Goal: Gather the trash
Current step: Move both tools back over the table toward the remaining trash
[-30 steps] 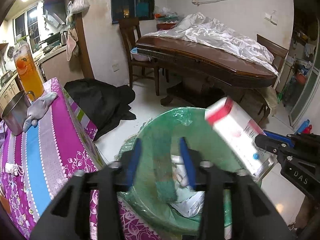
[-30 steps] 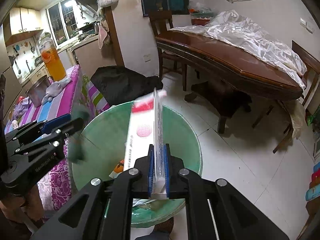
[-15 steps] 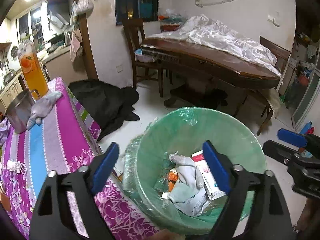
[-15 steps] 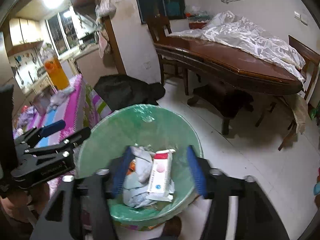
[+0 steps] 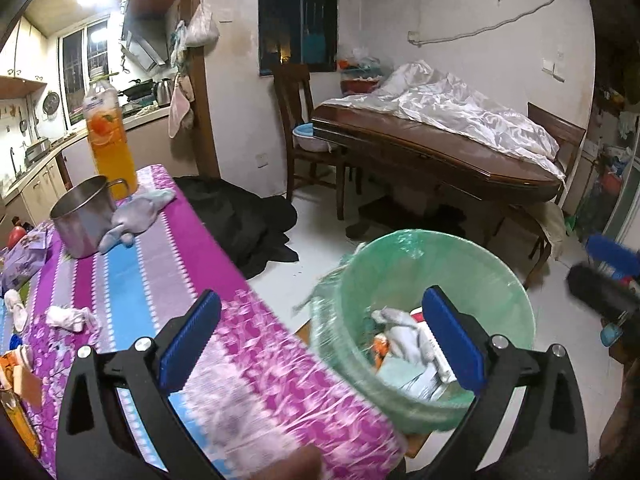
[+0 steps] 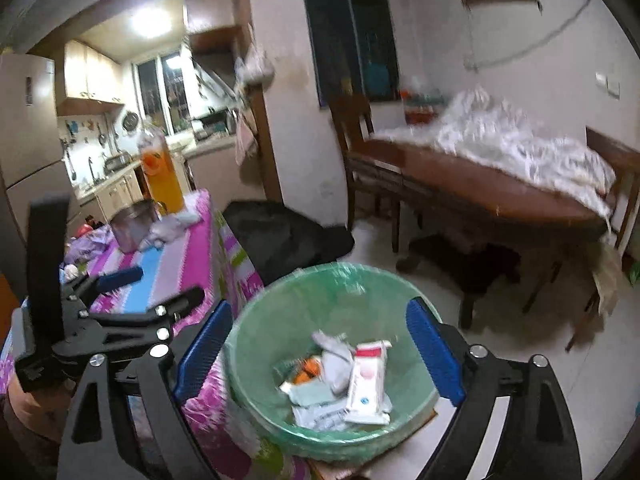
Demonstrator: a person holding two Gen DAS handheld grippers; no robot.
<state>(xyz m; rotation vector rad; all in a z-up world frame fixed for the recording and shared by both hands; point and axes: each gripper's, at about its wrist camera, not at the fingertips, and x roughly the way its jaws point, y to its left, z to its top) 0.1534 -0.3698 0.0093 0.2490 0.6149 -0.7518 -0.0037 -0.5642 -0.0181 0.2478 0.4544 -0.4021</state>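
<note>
Over the green-lined bin [image 6: 256,344], your right gripper [image 6: 320,354] and left gripper [image 5: 320,344] have both just been opening and stand spread, empty; the white-and-red box [image 6: 366,384] lies inside, at five o'clock.

blurred: tablecloth [image 5: 280,392] near edge | cut off: right gripper [image 5: 608,280]

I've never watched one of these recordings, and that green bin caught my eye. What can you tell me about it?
The round, pale green plastic trash bin is lined with a thin, translucent green bag that wrinkles over its rim. It stands upright on the white floor, close against the corner of the purple flowered tablecloth. Inside lie a white and red carton, crumpled grey-white wrappers and something small and orange. Nothing grips it.
</note>
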